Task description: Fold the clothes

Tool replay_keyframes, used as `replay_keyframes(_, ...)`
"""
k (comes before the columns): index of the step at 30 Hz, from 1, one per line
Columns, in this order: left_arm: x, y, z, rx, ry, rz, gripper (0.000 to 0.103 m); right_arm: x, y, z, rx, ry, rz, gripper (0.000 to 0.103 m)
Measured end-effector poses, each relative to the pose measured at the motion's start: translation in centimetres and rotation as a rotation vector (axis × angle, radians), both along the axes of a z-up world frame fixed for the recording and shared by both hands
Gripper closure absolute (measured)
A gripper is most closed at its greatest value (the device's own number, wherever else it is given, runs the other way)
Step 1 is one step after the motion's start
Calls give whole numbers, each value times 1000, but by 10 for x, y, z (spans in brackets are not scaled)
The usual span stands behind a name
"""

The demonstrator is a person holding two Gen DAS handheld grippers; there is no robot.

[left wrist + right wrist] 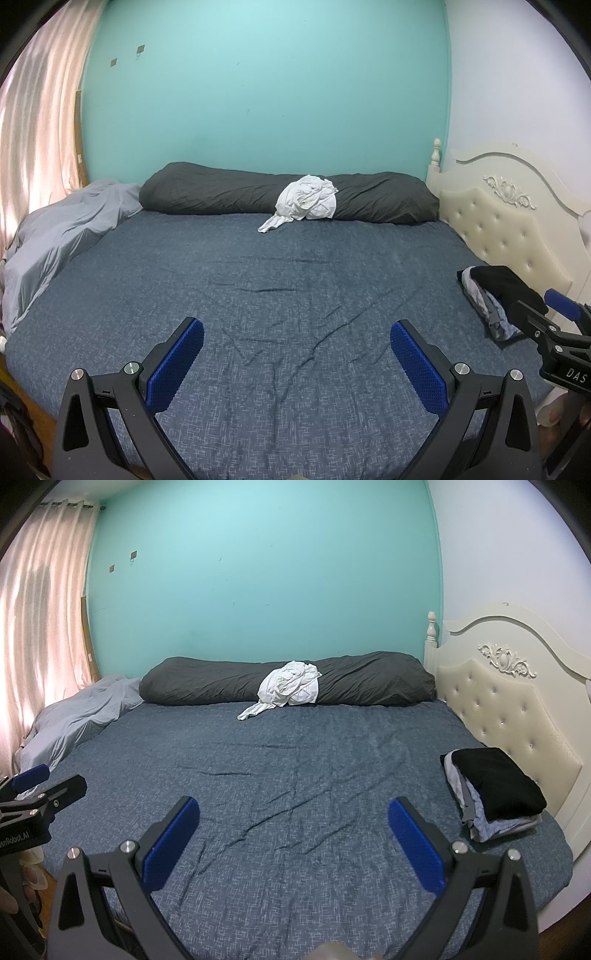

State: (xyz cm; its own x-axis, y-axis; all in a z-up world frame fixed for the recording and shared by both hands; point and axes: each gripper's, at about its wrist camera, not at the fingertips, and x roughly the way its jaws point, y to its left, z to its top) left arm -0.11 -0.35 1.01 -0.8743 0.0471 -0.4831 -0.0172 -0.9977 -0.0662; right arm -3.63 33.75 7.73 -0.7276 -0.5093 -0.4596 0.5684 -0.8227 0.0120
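A bed (295,760) is covered by a blue patterned sheet. A long dark grey bolster (221,681) is laid along the teal wall (258,572). A light grey blanket (77,716) is bunched near the pink curtain (44,609). A cream tufted headboard (509,701) is seen at the right.

Crumpled white garment (288,688) on dark bolster (369,681); folded stack (493,794) beside headboard (517,716).

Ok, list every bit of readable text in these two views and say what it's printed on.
"DAS": on the body of the right hand-held gripper, cut off at the frame edge.
"enRobot.AI": on the body of the left hand-held gripper, its start cut off.
No other text is visible on the bed, the clothes or the walls.
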Motion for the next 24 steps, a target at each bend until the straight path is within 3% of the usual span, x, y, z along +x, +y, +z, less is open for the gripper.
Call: replay_keyframes(24,1,0,-3,1,1,-14,0,-1,4,0,-2,4,-2,0)
